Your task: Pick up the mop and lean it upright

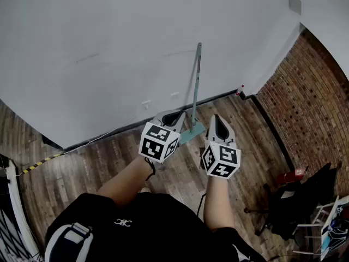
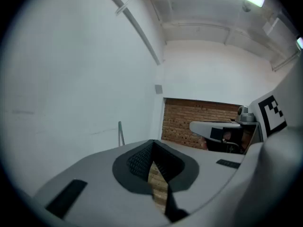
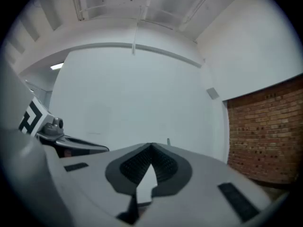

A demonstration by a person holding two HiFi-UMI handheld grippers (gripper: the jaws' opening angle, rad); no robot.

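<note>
The mop stands upright against the white wall, its grey-green handle (image 1: 197, 81) rising from a teal flat head (image 1: 192, 132) on the wood floor. My left gripper (image 1: 172, 115) hovers just left of the mop head, shut and holding nothing. To the right of the mop head, my right gripper (image 1: 217, 120) is also shut and empty. Neither gripper touches the mop. In the left gripper view the jaws (image 2: 152, 143) meet at their tips, and the handle (image 2: 120, 134) shows beyond them. The right gripper view shows the closed jaws (image 3: 151, 148) with the handle's top (image 3: 168, 141) just behind.
A brick wall (image 1: 305, 91) closes the right side. A small red-capped object (image 1: 239, 90) sits in the corner. A black chair and bags (image 1: 289, 201) stand at the lower right. A cable and yellow-black tape (image 1: 38, 164) run along the baseboard at left.
</note>
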